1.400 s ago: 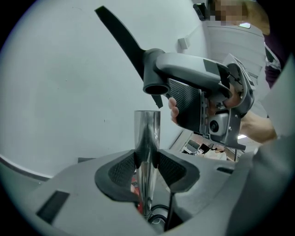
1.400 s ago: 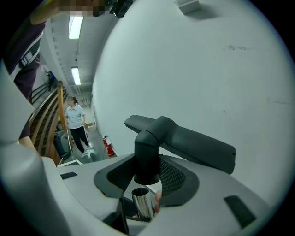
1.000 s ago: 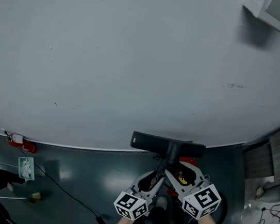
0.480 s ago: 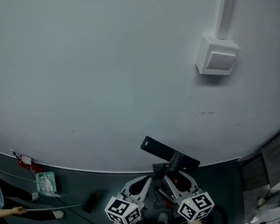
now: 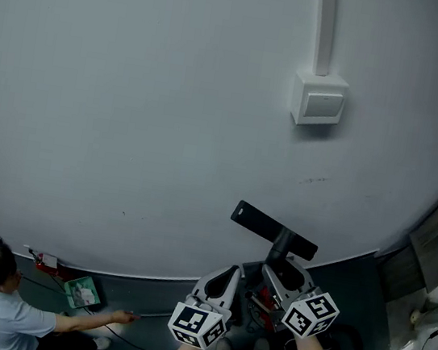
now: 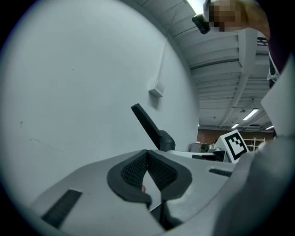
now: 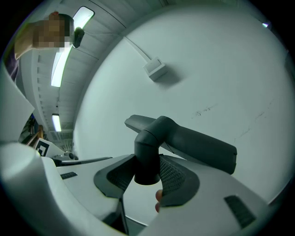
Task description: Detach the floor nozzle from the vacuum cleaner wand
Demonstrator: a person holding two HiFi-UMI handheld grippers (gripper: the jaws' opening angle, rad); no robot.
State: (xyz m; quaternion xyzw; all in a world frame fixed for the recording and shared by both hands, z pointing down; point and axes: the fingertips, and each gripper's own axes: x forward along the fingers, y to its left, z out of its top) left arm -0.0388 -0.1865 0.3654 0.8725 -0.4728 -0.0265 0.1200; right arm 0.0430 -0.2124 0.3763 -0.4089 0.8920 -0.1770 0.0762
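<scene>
The black floor nozzle (image 5: 273,230) hangs tilted in the air in front of the grey wall. My right gripper (image 5: 278,272) is shut on its round neck (image 7: 146,156), and the pads press on both sides. The wide nozzle head (image 7: 193,140) sticks out past the jaws. My left gripper (image 5: 232,273) is beside it on the left, shut with nothing between its pads (image 6: 159,171). From the left gripper view the nozzle (image 6: 150,126) shows as a slanted black bar. A red and dark part of the vacuum (image 5: 261,303) lies under the grippers, mostly hidden.
A white switch box (image 5: 318,99) with a conduit above it sits on the wall. A person (image 5: 2,313) crouches on the floor at the lower left, beside a green box (image 5: 81,292) and a small red object (image 5: 44,262). Clutter and cables lie at the right edge.
The nozzle has risen with my right gripper and now tilts. The left gripper rose beside it. The switch box has come into view, and a person has moved in at lower left.
</scene>
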